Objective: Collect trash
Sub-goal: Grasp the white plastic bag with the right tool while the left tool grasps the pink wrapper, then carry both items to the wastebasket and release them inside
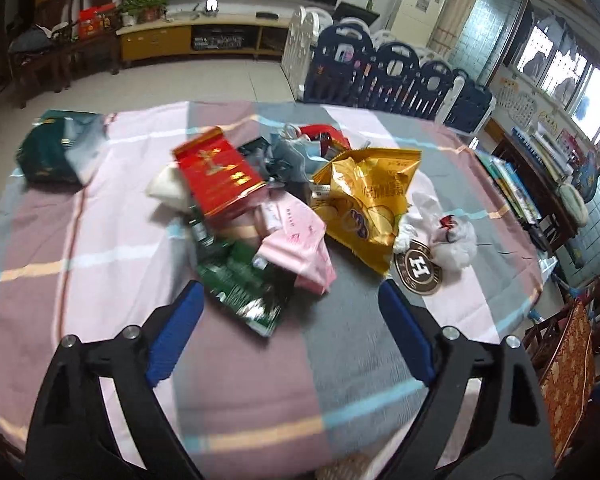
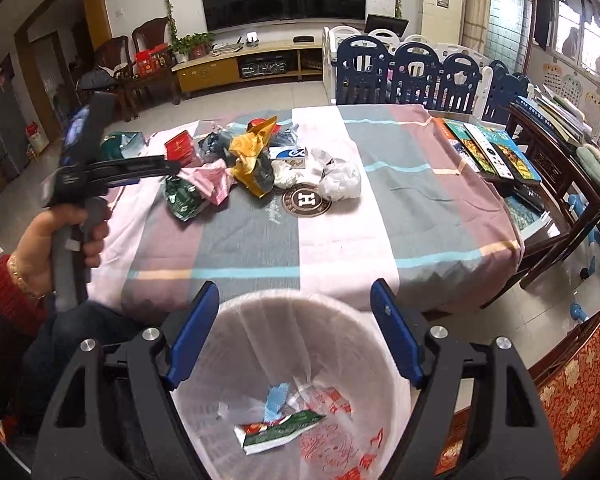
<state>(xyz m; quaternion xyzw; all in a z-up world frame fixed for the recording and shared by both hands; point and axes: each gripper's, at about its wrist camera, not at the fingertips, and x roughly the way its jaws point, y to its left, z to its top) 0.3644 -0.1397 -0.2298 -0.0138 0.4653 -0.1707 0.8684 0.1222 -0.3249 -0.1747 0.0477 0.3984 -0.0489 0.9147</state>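
Observation:
A pile of trash lies on the cloth-covered table: a red packet, a yellow snack bag, a pink wrapper, a green wrapper and white crumpled plastic. My left gripper is open and empty, just short of the green wrapper. My right gripper is open and empty over a bin lined with a white bag, which holds a green-white wrapper and a blue scrap. The left gripper also shows in the right wrist view, above the pile.
A round brown coaster lies right of the pile. A dark green bag sits at the table's far left. Books and remotes lie on the table's right side. A wooden chair stands beside it. Blue and white fence panels stand behind.

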